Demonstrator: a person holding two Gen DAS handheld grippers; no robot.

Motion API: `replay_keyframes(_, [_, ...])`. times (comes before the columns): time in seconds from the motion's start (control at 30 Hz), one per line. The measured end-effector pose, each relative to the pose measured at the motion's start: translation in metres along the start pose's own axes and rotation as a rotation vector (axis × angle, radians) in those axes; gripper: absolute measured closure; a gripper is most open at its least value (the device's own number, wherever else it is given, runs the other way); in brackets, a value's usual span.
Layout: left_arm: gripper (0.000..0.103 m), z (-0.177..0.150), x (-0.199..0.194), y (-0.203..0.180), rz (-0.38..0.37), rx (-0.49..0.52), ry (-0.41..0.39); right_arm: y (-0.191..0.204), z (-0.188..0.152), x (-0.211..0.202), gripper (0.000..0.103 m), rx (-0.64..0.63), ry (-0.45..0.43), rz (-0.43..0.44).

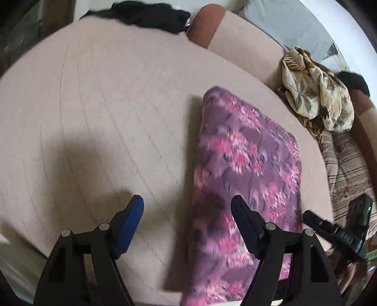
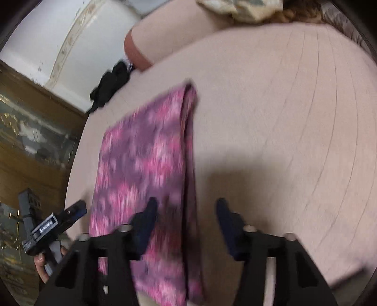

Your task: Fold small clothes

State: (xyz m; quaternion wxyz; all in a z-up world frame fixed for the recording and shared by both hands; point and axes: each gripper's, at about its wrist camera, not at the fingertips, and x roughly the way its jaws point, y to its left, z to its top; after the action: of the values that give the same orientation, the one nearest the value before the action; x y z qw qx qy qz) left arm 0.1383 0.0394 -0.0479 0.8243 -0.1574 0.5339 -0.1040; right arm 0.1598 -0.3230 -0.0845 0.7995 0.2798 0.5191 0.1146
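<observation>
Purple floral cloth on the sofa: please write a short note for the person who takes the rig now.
Left gripper: jaws open, nothing between them.
Right gripper: jaws open, nothing held, above the near end of the cloth.
Purple floral cloth: lies flat on the beige sofa seat as a long folded strip, free of both grippers.
Other clothes: a black garment at the far edge, a cream leaf-print one by the backrest; both unfolded.
Done: lengthwise fold.
Left: probably fold the strip shorter, then do the others.
</observation>
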Motion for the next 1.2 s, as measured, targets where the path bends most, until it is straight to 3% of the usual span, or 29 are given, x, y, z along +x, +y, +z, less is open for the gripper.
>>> replay_keyframes(0.07, [0.034, -0.005, 0.006, -0.005, 0.013, 0.019, 0.015, 0.012, -0.007, 0.001, 0.062, -0.034, -0.002, 0.021])
replay_keyframes(0.17, [0.057, -0.014, 0.013, -0.019, 0.062, 0.107, 0.021, 0.019, -0.007, 0.018, 0.095, -0.068, 0.045, -0.006])
replay_keyframes(0.2, [0.057, -0.017, 0.011, -0.021, 0.067, 0.113, 0.016, 0.019, -0.007, 0.021, 0.096, -0.063, 0.049, -0.042])
replay_keyframes(0.27, [0.057, -0.029, -0.001, -0.022, 0.071, 0.116, -0.013, 0.016, -0.006, 0.006, 0.097, -0.037, -0.002, -0.02])
replay_keyframes(0.33, [0.051, -0.038, 0.0, -0.021, 0.082, 0.116, 0.003, 0.015, -0.008, -0.006, 0.097, -0.057, -0.062, -0.055])
replay_keyframes(0.43, [0.049, -0.041, 0.006, -0.023, 0.114, 0.136, 0.036, 0.01, -0.011, 0.022, 0.096, -0.064, 0.025, -0.105])
replay_keyframes(0.47, [0.047, -0.04, 0.003, -0.023, 0.11, 0.139, 0.036, 0.011, -0.011, 0.023, 0.095, -0.065, 0.024, -0.108])
replay_keyframes(0.53, [0.037, -0.041, -0.006, -0.018, 0.082, 0.117, 0.029, 0.016, -0.01, 0.013, 0.078, -0.069, 0.002, -0.128])
replay_keyframes(0.57, [0.033, -0.044, -0.01, -0.013, 0.064, 0.087, 0.025, 0.015, -0.011, 0.004, 0.054, -0.05, -0.013, -0.108])
replay_keyframes(0.6, [0.033, -0.047, -0.012, -0.007, 0.047, 0.055, 0.031, 0.012, -0.017, -0.004, 0.04, -0.024, -0.025, -0.082])
replay_keyframes(0.73, [0.033, -0.056, -0.01, -0.005, -0.028, 0.017, 0.075, -0.007, -0.044, -0.008, 0.039, 0.103, 0.031, 0.048])
replay_keyframes(0.8, [0.034, -0.059, -0.005, -0.018, -0.014, 0.076, 0.086, -0.008, -0.057, -0.003, 0.049, 0.113, 0.074, 0.041])
replay_keyframes(0.9, [0.045, -0.064, 0.008, -0.03, 0.038, 0.147, 0.103, 0.006, -0.058, 0.005, 0.057, 0.028, 0.088, -0.034])
replay_keyframes(0.93, [0.054, -0.064, 0.008, -0.031, 0.05, 0.157, 0.097, 0.009, -0.057, 0.007, 0.061, 0.009, 0.088, -0.052])
replay_keyframes(0.97, [0.083, -0.065, 0.005, -0.032, 0.035, 0.162, 0.087, 0.009, -0.058, 0.008, 0.071, -0.003, 0.089, -0.073])
replay_keyframes(1.0, [0.089, -0.067, 0.0, -0.034, 0.016, 0.177, 0.078, 0.01, -0.059, 0.008, 0.086, -0.011, 0.091, -0.094])
replay_keyframes(1.03, [0.09, -0.071, -0.006, -0.037, 0.057, 0.208, 0.043, 0.011, -0.06, 0.008, 0.093, -0.014, 0.09, -0.114])
replay_keyframes(1.1, [0.091, -0.08, -0.009, -0.04, 0.094, 0.239, 0.012, 0.017, -0.063, 0.007, 0.096, -0.051, 0.082, -0.183])
replay_keyframes(1.2, [0.091, -0.079, -0.001, -0.039, 0.122, 0.242, 0.034, 0.022, -0.066, 0.01, 0.096, -0.111, 0.08, -0.254])
